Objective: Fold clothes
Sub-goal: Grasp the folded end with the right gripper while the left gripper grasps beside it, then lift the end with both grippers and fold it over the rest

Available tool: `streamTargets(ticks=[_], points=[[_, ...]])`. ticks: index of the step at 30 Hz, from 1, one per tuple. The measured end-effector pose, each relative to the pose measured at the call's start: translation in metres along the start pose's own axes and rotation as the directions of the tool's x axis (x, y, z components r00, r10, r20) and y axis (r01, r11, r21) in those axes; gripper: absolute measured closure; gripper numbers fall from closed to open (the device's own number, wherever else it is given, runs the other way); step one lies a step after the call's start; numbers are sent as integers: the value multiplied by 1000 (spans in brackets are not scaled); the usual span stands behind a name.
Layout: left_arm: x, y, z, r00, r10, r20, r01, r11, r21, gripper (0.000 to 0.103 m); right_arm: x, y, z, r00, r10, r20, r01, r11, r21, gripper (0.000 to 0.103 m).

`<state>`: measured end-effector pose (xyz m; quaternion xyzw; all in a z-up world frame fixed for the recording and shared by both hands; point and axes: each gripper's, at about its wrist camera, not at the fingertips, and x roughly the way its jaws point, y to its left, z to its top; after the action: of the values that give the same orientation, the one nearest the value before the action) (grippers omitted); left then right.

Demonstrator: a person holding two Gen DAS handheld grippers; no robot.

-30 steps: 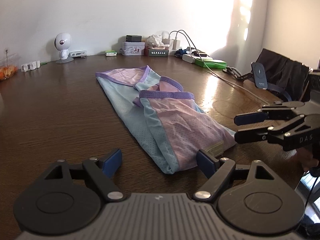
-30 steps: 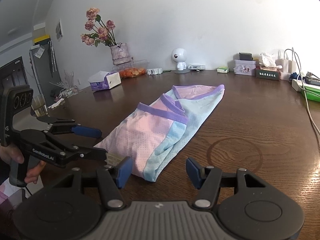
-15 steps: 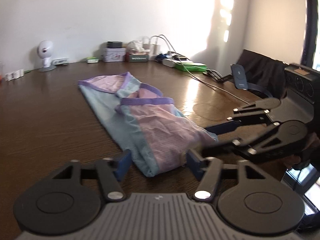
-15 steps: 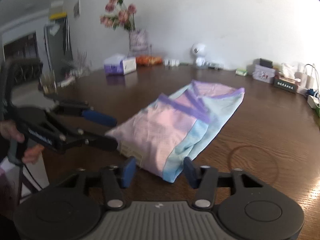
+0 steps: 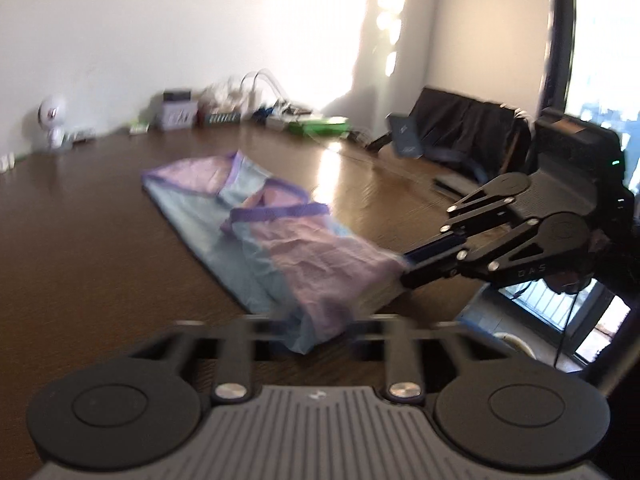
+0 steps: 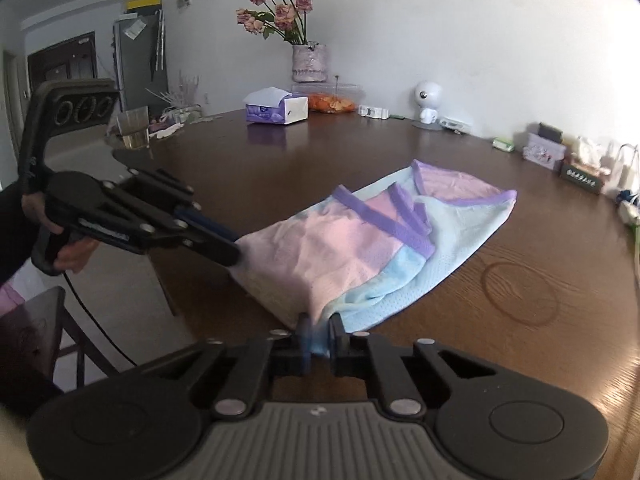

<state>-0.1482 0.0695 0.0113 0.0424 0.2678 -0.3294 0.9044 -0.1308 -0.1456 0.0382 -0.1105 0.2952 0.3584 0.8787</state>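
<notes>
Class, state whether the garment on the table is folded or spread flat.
Folded: the garment lies doubled lengthwise, purple-trimmed layers overlapping; both grippers pinch its near end.

You are working at a dark wooden table with a pale ring mark in its grain, set against a plain white wall that catches bright patches of sunlight toward one corner. Along the table's far edge you see a vase of pink roses, a purple tissue box, a small white round-headed figure, little tins and a tangle of chargers and cables. Off the table's end you have a grey refrigerator, a dark doorway, a wooden chair and, on the other side, a window.
</notes>
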Motion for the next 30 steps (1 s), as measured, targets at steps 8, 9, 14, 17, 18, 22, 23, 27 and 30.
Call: streamTargets(ticks=[8, 9, 14, 17, 18, 22, 23, 27, 30], points=[[15, 0, -7, 998, -7, -59, 11, 997, 74, 87, 5, 10, -9, 997, -71, 15, 71, 996, -54, 79], [15, 1, -9, 998, -15, -61, 20, 997, 73, 91, 5, 10, -11, 998, -63, 21, 64, 997, -44, 85], [2, 4, -5, 994, -87, -71, 91, 994, 54, 101, -7, 11, -16, 998, -46, 30, 47, 999, -24, 100], [-12, 8, 15, 994, -105, -19, 106, 993, 52, 101, -24, 5, -11, 997, -24, 67, 24, 1000, 10, 100], [-14, 11, 24, 995, -104, 1, 104, 993, 62, 101, -29, 1, -7, 996, -22, 82, 20, 1000, 19, 100], [-8, 29, 61, 994, -87, 72, 80, 993, 88, 101, -40, -24, 21, 988, -5, 156, -5, 998, 63, 100], [-1, 36, 70, 994, -72, 81, 65, 994, 85, 101, -38, -33, 30, 986, -3, 166, -9, 997, 71, 100], [45, 66, 102, 1000, -3, 29, 2, 999, 41, 101, -14, -72, 66, 985, 2, 170, -23, 992, 123, 100], [79, 93, 112, 1000, 8, -14, -9, 999, -54, 101, 20, -99, 86, 992, -18, 125, -3, 985, 171, 100]])
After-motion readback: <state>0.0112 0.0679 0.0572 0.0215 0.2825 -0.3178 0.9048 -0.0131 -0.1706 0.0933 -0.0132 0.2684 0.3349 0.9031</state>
